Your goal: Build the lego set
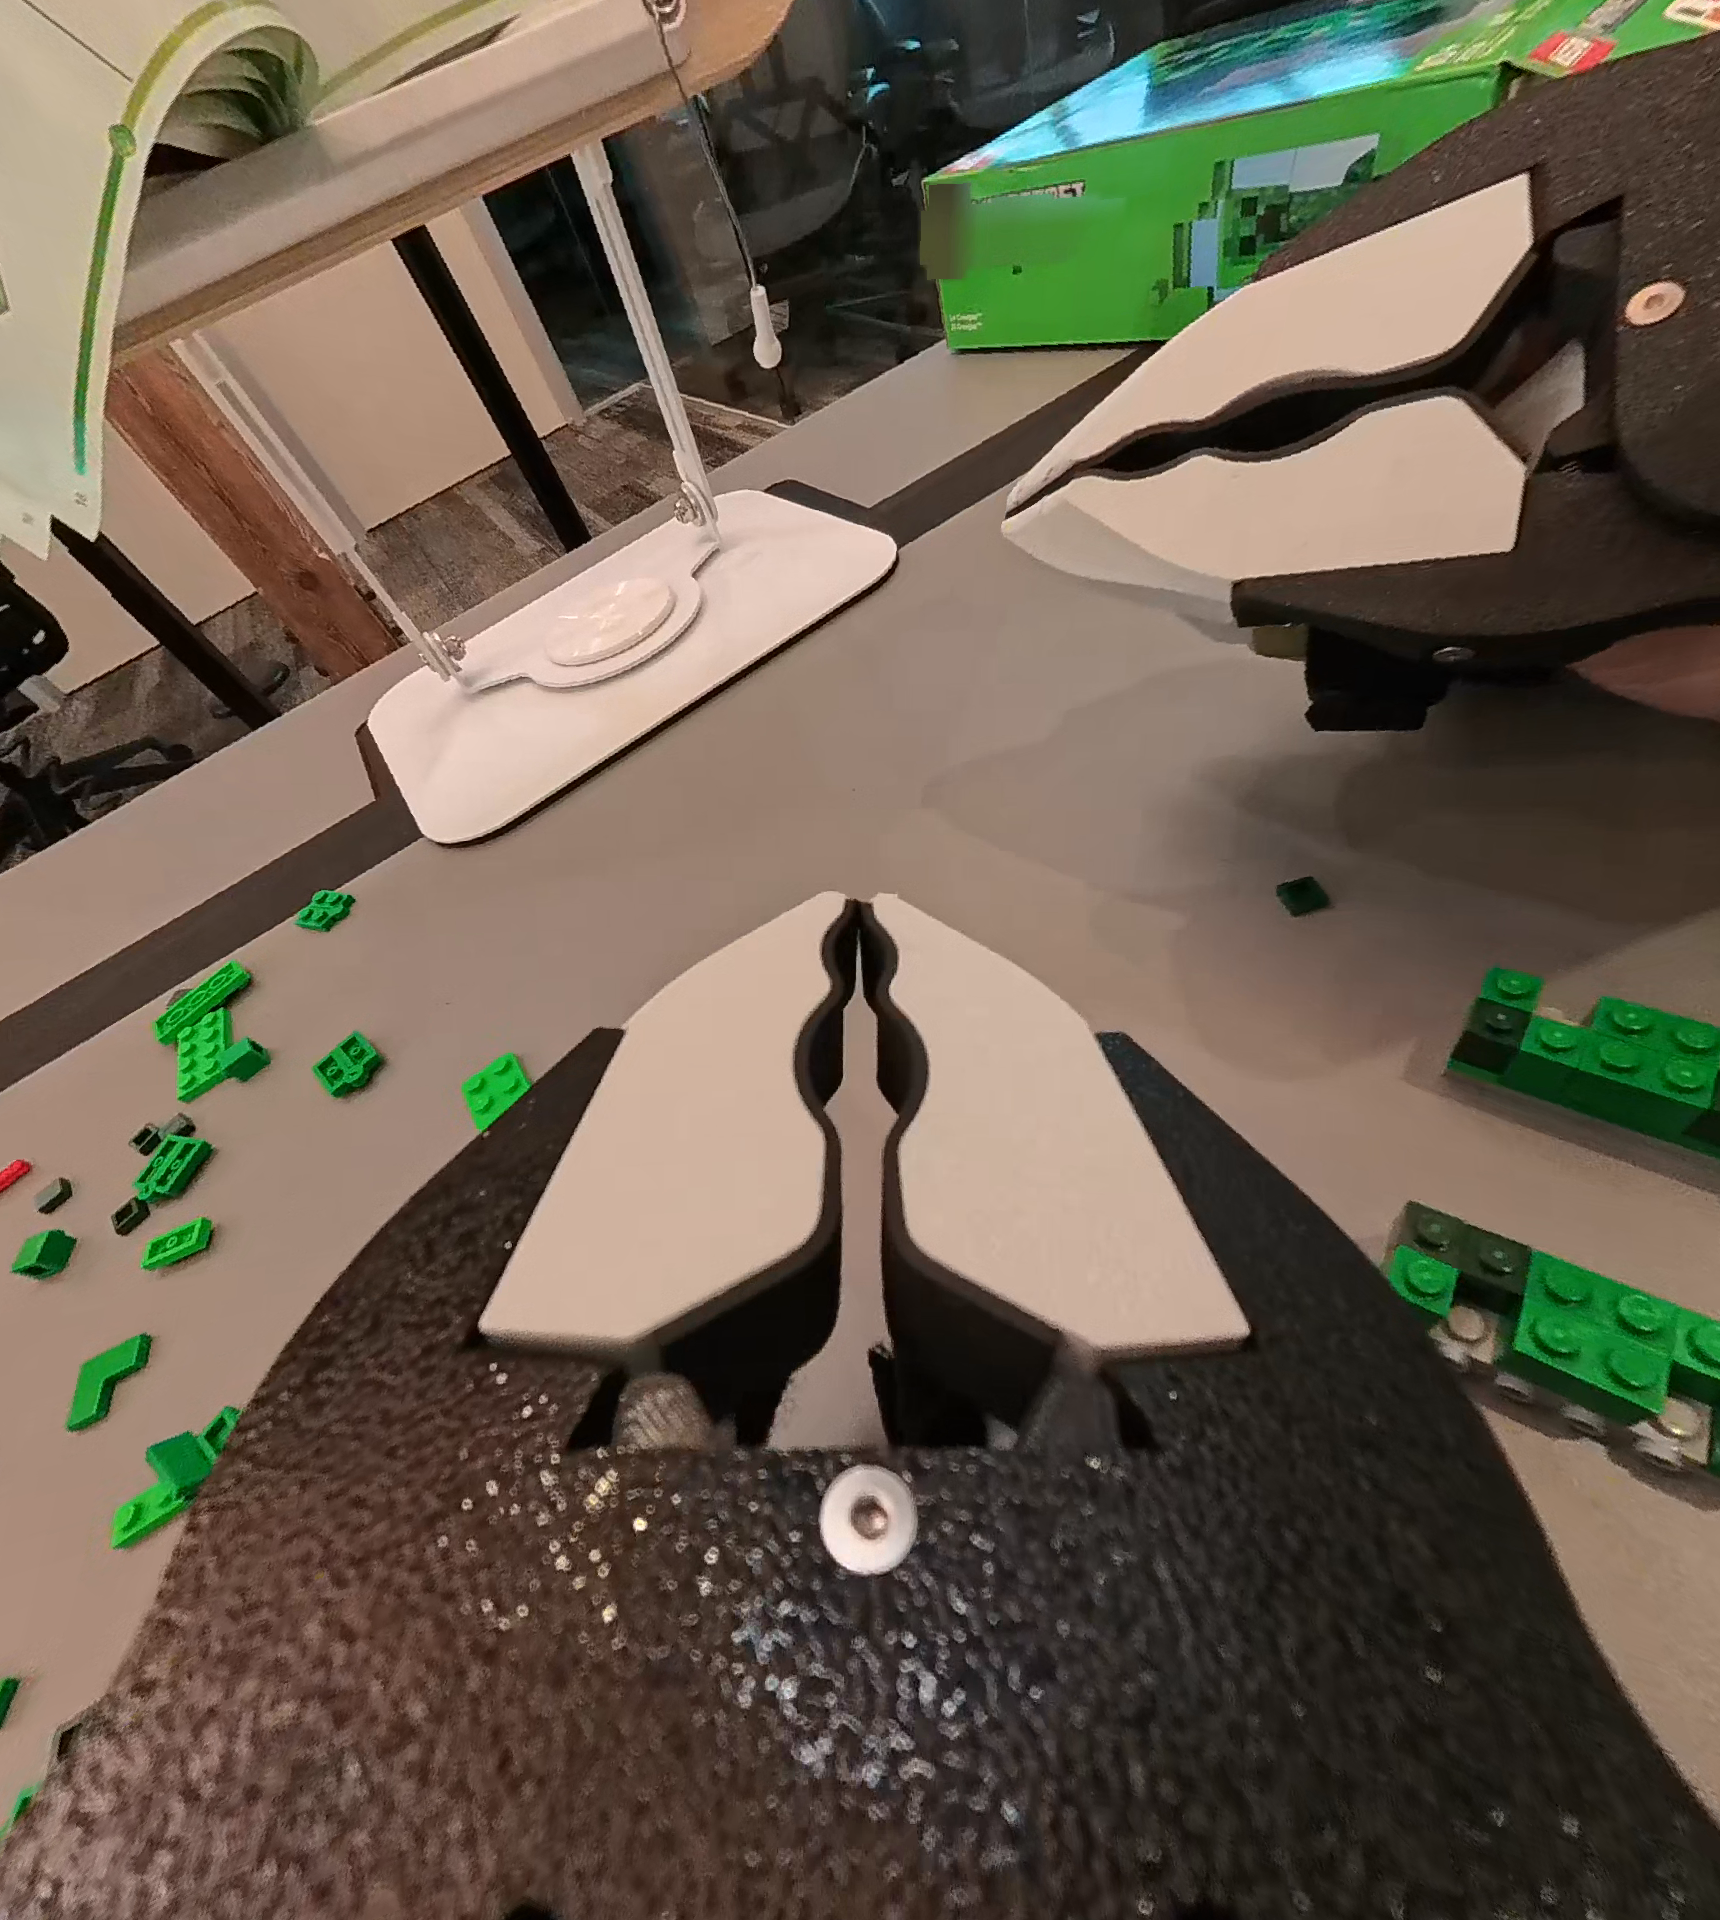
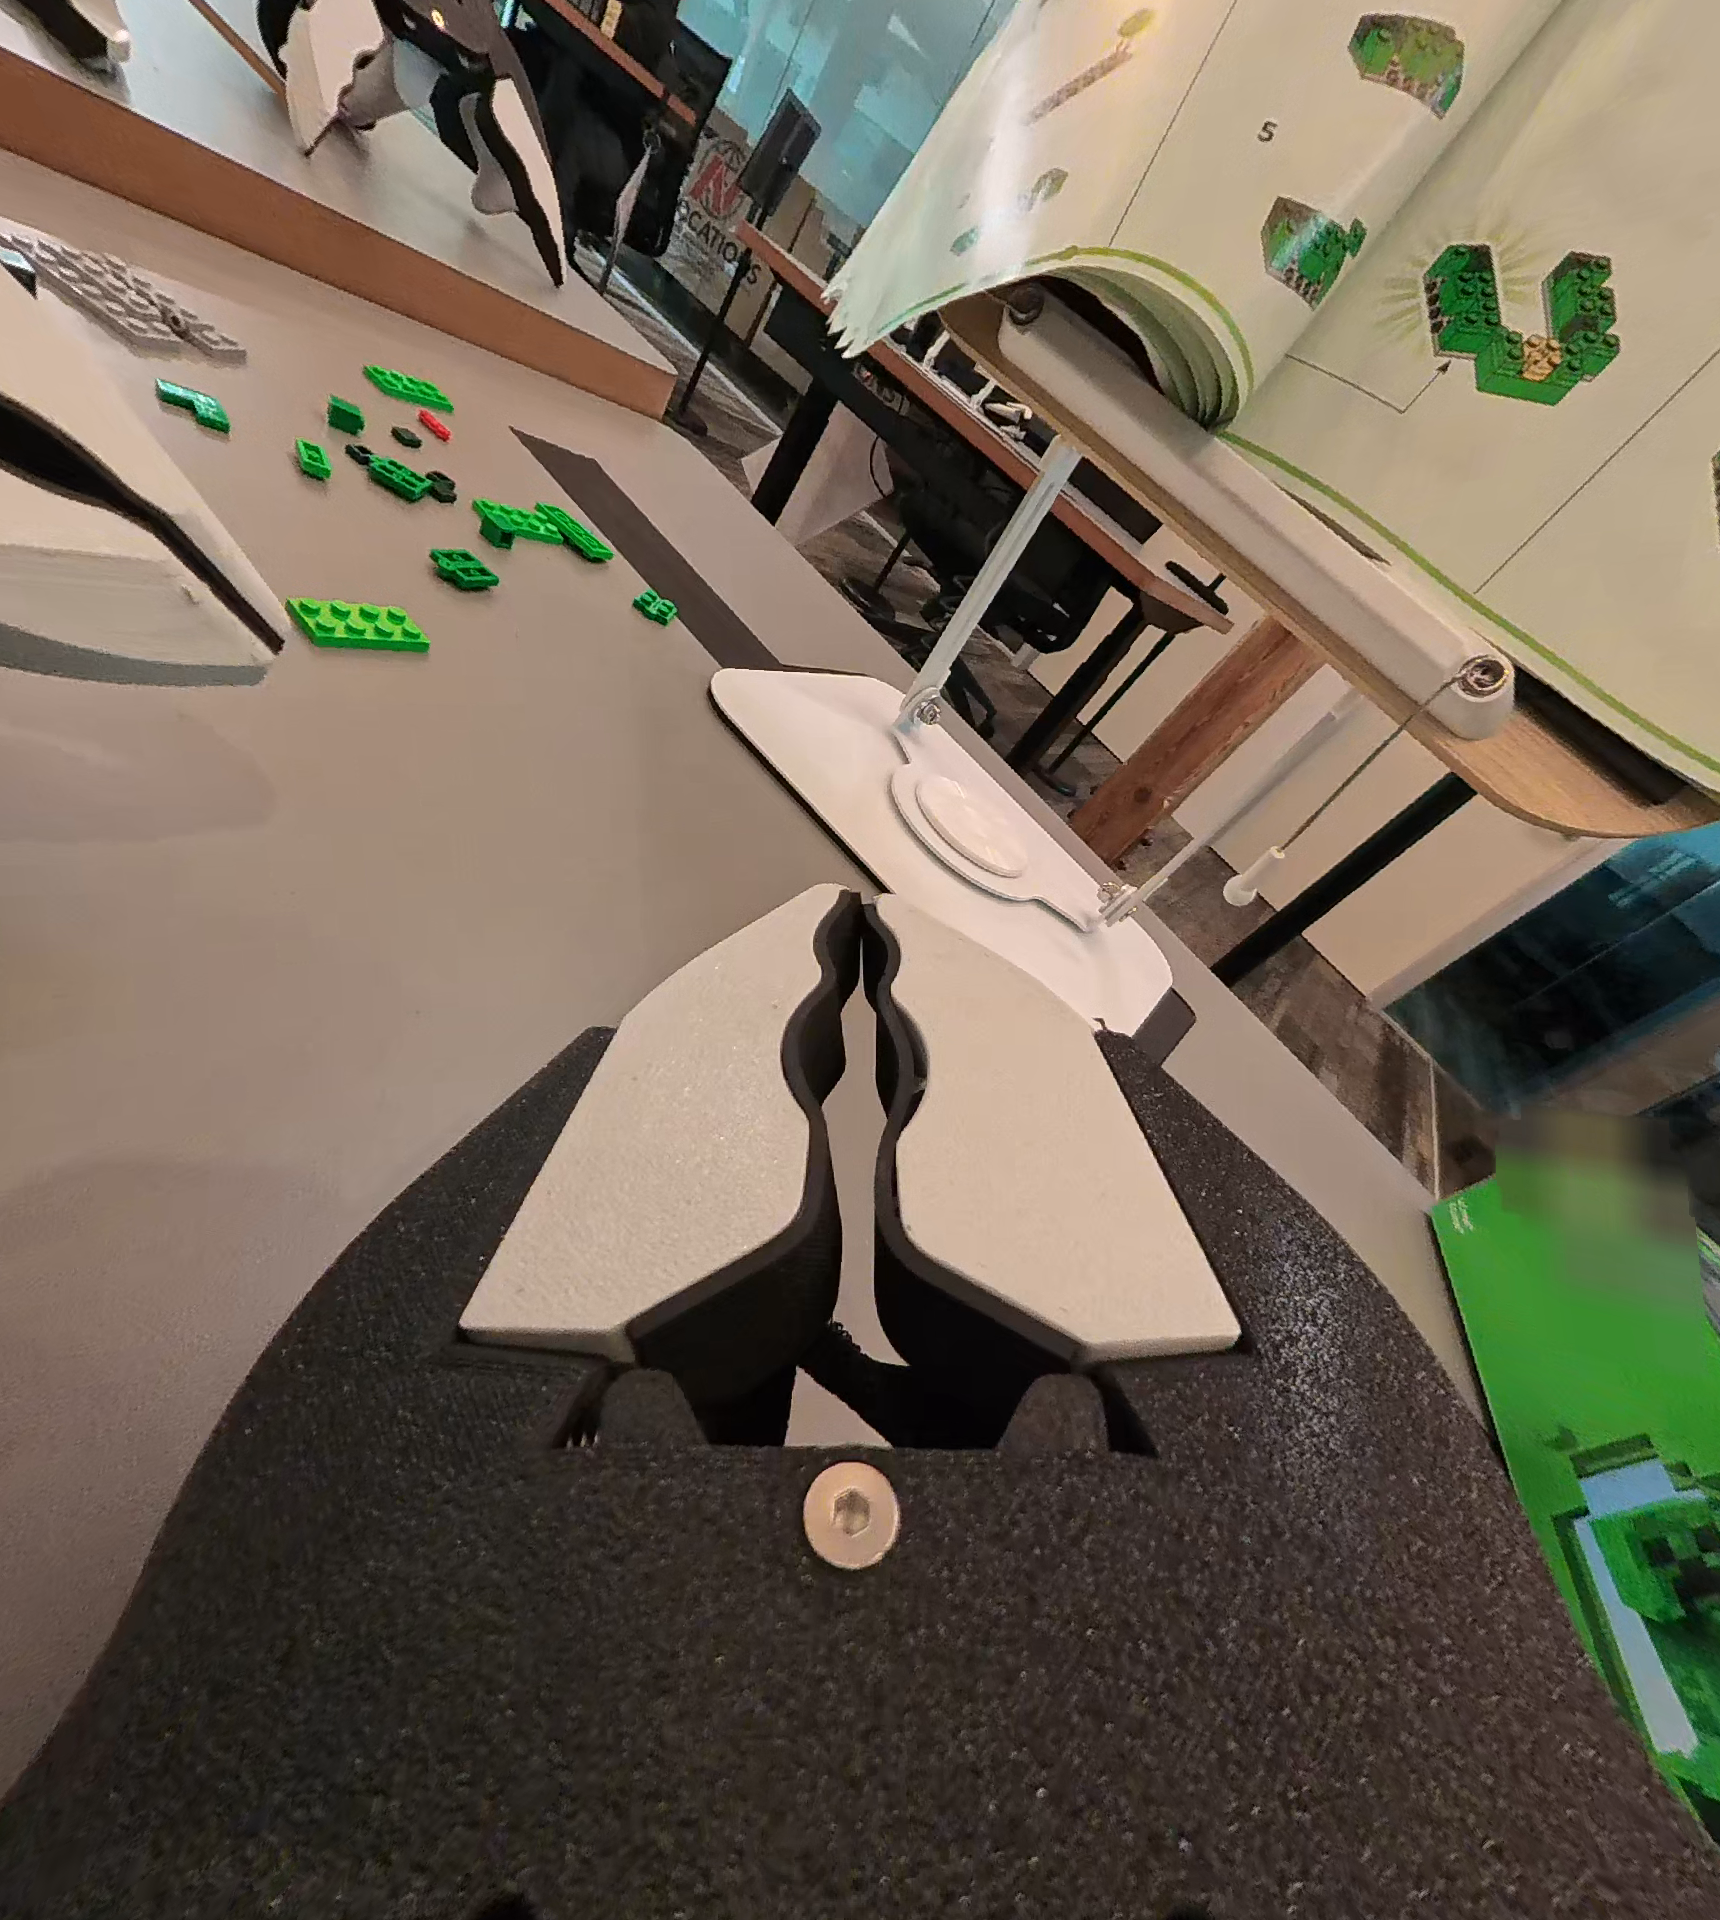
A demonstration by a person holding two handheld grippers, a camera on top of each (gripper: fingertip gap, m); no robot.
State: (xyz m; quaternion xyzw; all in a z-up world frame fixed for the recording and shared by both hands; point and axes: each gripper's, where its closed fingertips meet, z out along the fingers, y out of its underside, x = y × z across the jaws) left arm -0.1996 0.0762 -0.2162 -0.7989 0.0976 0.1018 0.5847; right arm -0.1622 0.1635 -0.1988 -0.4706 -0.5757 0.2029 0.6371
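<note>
Left gripper (image 1: 861,914): clenched, nothing between the tips; hangs over bare table, short of the stand base.
Right gripper (image 2: 856,909): clenched and empty too; tipped sideways, aimed at the stand base, likely raised toward the booklet to check the step.
Stand base (image 1: 627,665): white plate at the table's far edge, chosen landmark.
Booklet (image 2: 1458,312): propped open above the base, facing the work, probably so the pages stay readable.
Build (image 1: 1614,1070): two green brick sections right of the base, nearer the camera, apart from each other.
Loose parts (image 1: 201,1029): scattered left of the base, likely kept clear of the build.
Box (image 1: 1199,218): green, right of the base, at the far edge.
Table (image 1: 991,748): open grey room between base, parts and build; one dark stud piece (image 1: 1301,896) alone there.
</note>
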